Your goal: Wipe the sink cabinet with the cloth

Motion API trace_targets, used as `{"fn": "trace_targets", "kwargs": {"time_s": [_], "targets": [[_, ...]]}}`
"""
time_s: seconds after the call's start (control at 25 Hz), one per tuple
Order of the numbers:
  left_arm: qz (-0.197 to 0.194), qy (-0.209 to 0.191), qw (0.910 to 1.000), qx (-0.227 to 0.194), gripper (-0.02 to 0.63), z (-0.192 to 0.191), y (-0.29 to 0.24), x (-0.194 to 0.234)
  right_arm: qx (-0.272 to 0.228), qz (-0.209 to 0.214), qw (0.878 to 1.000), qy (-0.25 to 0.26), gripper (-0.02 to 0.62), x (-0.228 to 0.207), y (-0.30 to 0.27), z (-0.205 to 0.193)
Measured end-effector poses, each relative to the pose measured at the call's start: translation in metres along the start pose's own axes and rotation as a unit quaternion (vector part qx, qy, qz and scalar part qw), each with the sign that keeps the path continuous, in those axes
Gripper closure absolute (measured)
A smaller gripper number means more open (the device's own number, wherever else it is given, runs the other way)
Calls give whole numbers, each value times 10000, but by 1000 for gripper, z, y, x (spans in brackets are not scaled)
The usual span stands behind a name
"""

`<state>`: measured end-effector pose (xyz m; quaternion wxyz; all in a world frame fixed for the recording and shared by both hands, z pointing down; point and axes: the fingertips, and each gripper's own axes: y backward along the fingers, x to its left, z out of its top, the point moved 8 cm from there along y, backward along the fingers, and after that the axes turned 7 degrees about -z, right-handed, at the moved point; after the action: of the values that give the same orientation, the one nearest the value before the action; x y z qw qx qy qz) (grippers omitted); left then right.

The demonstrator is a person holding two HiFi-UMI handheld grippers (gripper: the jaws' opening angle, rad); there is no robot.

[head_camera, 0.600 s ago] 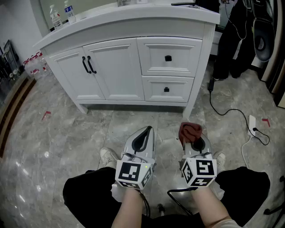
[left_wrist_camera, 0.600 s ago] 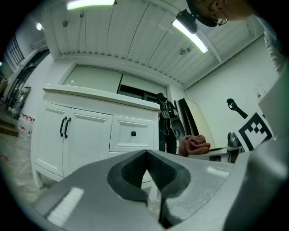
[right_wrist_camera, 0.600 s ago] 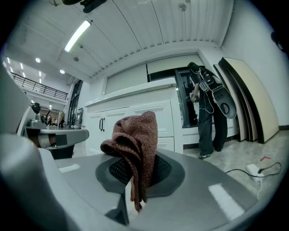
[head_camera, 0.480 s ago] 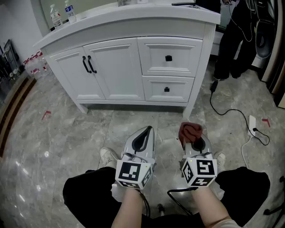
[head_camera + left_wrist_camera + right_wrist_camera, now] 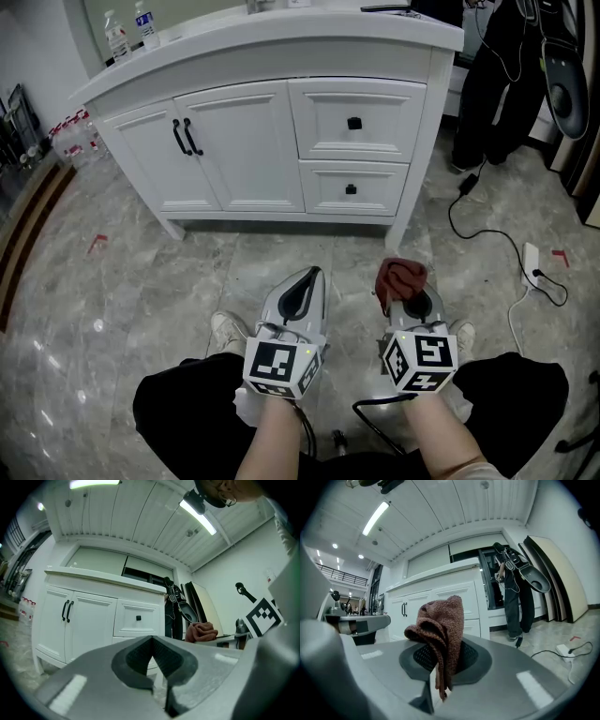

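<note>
Two grippers are hanging in front of the sink cabinet (image 5: pixel 246 150), well apart from it. The right gripper (image 5: pixel 405 298) is pinching the brown cloth (image 5: pixel 400 276). The left gripper (image 5: pixel 307 281) is pressed together, holding nothing. The cloth is bunching up, so it could be slipping out once rubbed hard on the cabinet.

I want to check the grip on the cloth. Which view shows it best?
The right gripper view: the cloth fills the middle, pinched by the right gripper, jaws shut. The head view shows it small at that gripper's tip; the left gripper view shows a bunched part.
</note>
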<state>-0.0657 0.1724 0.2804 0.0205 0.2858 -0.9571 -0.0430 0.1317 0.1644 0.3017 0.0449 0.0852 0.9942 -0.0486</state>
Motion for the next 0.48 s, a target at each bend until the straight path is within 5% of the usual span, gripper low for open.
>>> {"fn": "trace_targets", "kwargs": {"time_s": [0.48], "targets": [[150,462,9986,210,606,-32,-50,34,286,60,9985,-457,518,-1,-72,-10]]}}
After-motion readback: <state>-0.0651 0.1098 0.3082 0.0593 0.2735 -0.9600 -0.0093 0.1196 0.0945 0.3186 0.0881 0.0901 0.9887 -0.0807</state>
